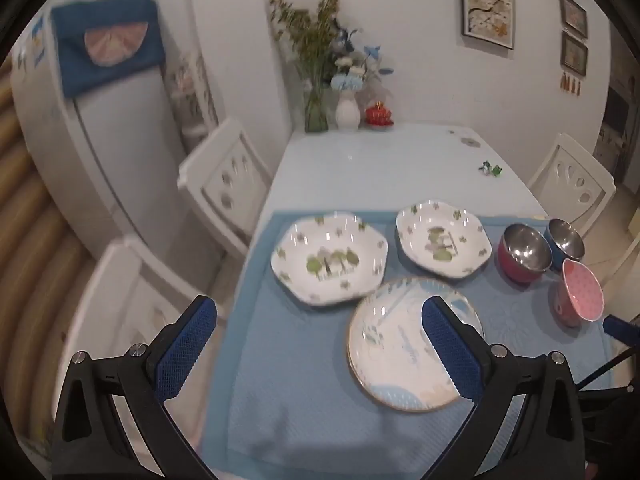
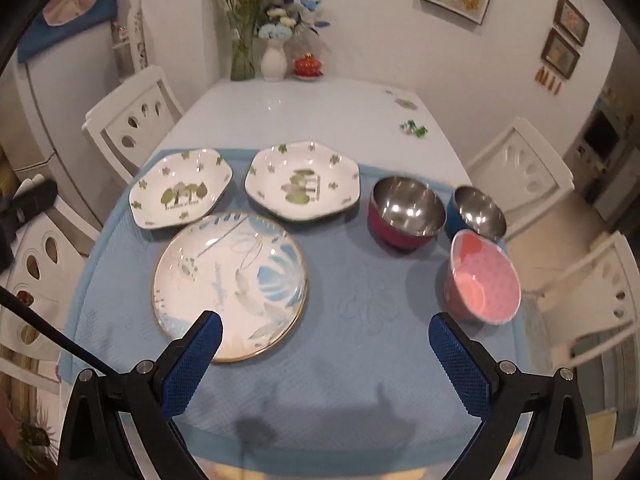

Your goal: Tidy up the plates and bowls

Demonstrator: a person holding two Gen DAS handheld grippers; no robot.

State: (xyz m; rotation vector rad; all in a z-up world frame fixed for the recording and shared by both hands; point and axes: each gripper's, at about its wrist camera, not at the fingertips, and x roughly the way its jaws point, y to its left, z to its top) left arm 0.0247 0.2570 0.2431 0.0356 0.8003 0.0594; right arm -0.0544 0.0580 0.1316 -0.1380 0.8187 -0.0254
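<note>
On a blue mat [image 2: 340, 360] lie two white hexagonal plates with green tree prints [image 2: 182, 194] [image 2: 303, 186] and a round gold-rimmed plate with blue leaves [image 2: 236, 276]. To the right stand a red steel-lined bowl [image 2: 404, 212], a blue steel-lined bowl [image 2: 478, 210] and a pink dotted bowl [image 2: 486, 278]. My right gripper [image 2: 326, 338] hovers open above the mat's front, holding nothing. My left gripper [image 1: 320, 324] is open too, above the mat's left side; the same plates [image 1: 330, 258] [image 1: 442, 238] [image 1: 400, 344] and bowls [image 1: 524, 254] [image 1: 566, 238] [image 1: 582, 294] lie ahead of it.
The mat covers the near end of a white table [image 2: 300, 112]. Vases with flowers [image 2: 274, 56], a red lidded cup [image 2: 307, 66] and a small green trinket [image 2: 416, 129] sit farther back. White chairs [image 2: 132, 120] [image 2: 524, 168] flank the table. A fridge [image 1: 92, 160] stands at the left.
</note>
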